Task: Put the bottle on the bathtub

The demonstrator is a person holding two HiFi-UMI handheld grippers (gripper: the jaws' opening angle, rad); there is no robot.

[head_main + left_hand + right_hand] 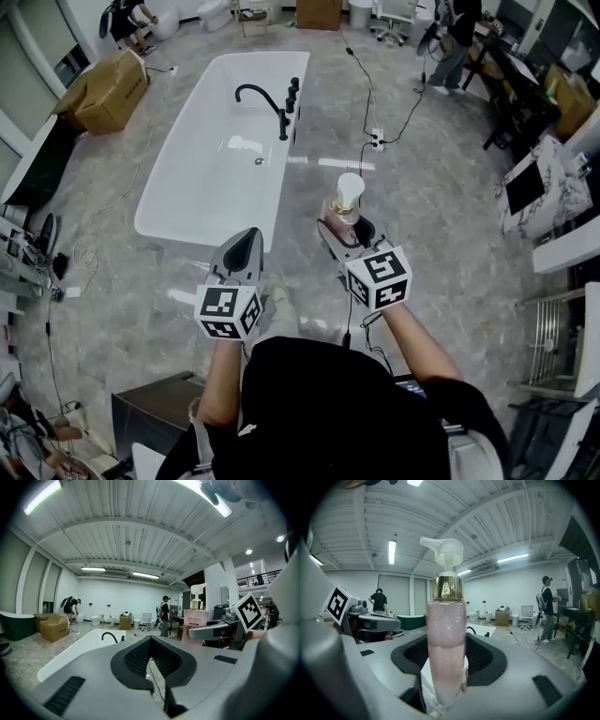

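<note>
Above the grey floor (441, 244), just off the near right corner of the bathtub (208, 178), the right gripper (345, 231) is clamping the bottle (347, 202) by its lower body. The bottle is standing upright between the jaws, its white pump head (443, 550) and gold collar (448, 587) rising clear of them (pink liquid is filling most of the clear body). It is hanging in the air, apart from the tub rim. The left gripper (247, 242) is hovering beside it over the tub's near end, its jaws pressing together with nothing between them. A black faucet (265, 99) is standing on the tub's right edge, well beyond both grippers.
</note>
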